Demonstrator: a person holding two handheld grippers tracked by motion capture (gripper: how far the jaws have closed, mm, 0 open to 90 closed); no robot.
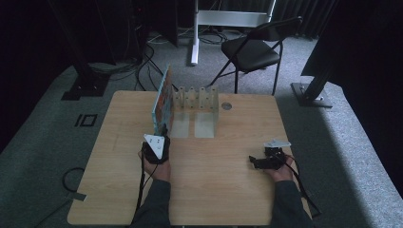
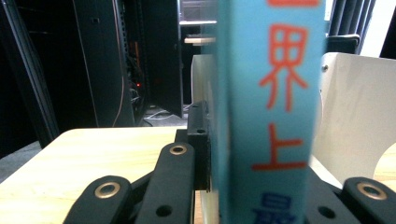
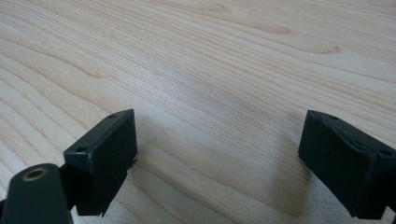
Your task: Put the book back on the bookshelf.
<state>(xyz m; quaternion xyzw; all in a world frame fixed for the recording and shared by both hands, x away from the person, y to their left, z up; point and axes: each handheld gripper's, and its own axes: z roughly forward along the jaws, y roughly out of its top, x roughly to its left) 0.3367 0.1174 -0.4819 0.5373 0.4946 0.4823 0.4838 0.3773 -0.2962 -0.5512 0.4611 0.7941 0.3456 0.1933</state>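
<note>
Left gripper (image 1: 159, 142) clamped on upright book (image 1: 163, 97), spine toward gripper, held just left of white slotted rack (image 1: 196, 99). Right gripper (image 1: 266, 160) spread wide, empty, well right of rack. Probably slot insertion next: book's long axis parallel to rack dividers.

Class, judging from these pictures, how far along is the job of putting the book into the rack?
Done: the left gripper has clamped the book upright by its spine. In hand: the book stands at the rack's left end; whether it is inside a slot is unclear. Left: releasing it. The right gripper rests open over the table.
</note>
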